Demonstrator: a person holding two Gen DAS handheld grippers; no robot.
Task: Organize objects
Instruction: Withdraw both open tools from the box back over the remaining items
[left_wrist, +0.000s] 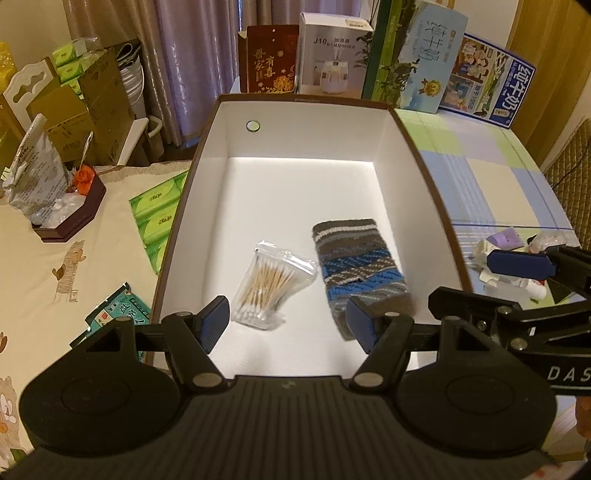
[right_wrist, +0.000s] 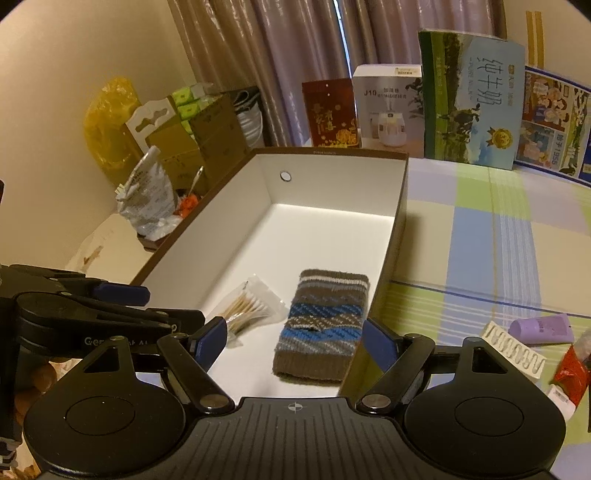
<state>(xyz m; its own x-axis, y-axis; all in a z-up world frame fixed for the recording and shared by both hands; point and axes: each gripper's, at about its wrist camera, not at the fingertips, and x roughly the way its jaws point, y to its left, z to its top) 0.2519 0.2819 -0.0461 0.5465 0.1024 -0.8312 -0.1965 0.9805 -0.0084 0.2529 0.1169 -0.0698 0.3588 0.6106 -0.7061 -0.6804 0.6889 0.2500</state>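
Observation:
A brown box with a white inside (left_wrist: 295, 184) (right_wrist: 400, 206) stands open on the table. In it lie a clear bag of cotton swabs (left_wrist: 267, 284) (right_wrist: 247, 306) and a knitted brown, blue and white sock (left_wrist: 360, 266) (right_wrist: 321, 325). My left gripper (left_wrist: 286, 325) is open and empty above the box's near end, the swab bag between its fingers' lines. My right gripper (right_wrist: 295, 341) is open and empty over the box's near right corner, the sock just ahead of it. Each gripper shows at the edge of the other's view.
On the checked cloth right of the box lie a purple tube (right_wrist: 541, 326), a white patterned card (right_wrist: 513, 352) and a red packet (right_wrist: 570, 373). Green tissue packs (left_wrist: 155, 218) and a dark tray of clutter (left_wrist: 70, 214) lie to the left. Cartons (left_wrist: 413, 55) stand behind.

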